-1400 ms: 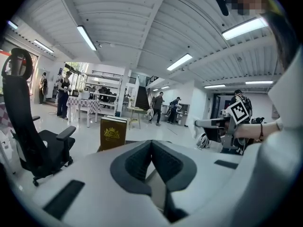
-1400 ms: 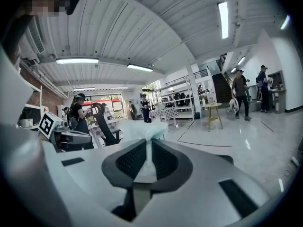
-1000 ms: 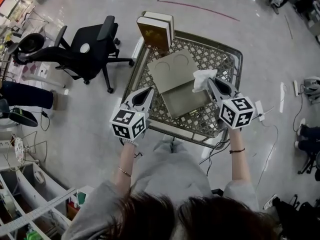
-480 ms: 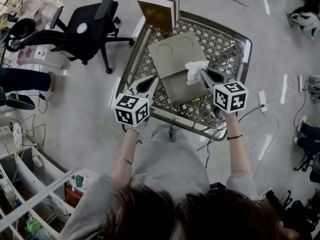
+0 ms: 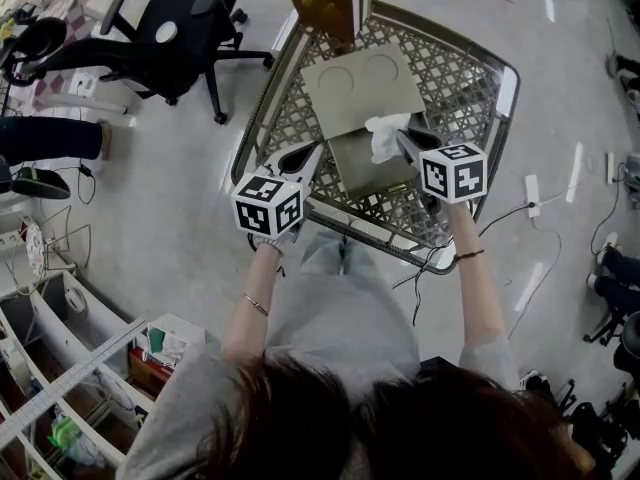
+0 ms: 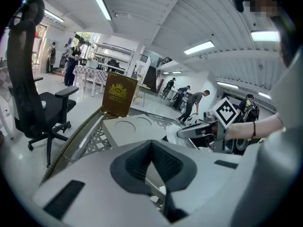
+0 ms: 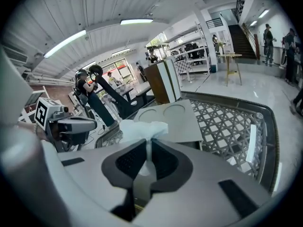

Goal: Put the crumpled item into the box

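Book (image 5: 322, 0), top centre of head view: cut off by the upper edge. Crumpled item (image 7: 142, 128): lower part hidden between the pads of the right gripper (image 7: 147, 149). Box (image 5: 352, 164) interior: partly hidden behind both.

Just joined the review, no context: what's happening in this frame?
A person works two handheld grippers over a mesh cart. The right gripper is shut on a crumpled white paper, held over the open grey box, whose lid is flipped back. The left gripper is shut and empty beside the box. The paper is not yet in.
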A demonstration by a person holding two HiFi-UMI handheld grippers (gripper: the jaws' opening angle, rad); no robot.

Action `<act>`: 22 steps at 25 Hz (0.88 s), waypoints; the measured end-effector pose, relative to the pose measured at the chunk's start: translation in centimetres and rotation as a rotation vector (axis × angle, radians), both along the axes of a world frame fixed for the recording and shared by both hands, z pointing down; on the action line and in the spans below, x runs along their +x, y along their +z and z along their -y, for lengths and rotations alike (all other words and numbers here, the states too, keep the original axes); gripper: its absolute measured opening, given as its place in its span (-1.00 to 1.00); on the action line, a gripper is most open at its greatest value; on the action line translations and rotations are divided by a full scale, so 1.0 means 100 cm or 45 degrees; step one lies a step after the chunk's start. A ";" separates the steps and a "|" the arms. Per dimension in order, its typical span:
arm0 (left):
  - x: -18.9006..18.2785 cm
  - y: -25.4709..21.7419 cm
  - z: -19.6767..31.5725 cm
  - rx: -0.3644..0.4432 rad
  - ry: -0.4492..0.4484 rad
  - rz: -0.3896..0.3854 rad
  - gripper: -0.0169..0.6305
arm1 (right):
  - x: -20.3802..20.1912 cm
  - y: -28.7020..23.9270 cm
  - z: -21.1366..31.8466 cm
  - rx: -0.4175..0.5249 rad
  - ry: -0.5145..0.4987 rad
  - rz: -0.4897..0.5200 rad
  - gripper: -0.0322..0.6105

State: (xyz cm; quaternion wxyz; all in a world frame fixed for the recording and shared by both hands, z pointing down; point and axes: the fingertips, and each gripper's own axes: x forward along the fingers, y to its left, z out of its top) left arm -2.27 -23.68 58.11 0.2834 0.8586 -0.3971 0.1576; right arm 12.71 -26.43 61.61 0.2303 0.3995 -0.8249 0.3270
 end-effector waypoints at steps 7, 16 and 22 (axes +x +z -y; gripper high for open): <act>-0.001 0.022 -0.005 -0.067 -0.012 -0.001 -0.90 | -0.010 0.033 -0.003 -0.110 -0.069 -0.067 -0.74; 0.002 0.043 -0.007 -0.139 -0.015 -0.006 -0.90 | -0.017 0.063 -0.006 -0.210 -0.117 -0.134 -0.74; 0.004 0.052 -0.009 -0.170 -0.012 -0.014 -0.90 | -0.018 0.078 -0.009 -0.266 -0.132 -0.176 -0.74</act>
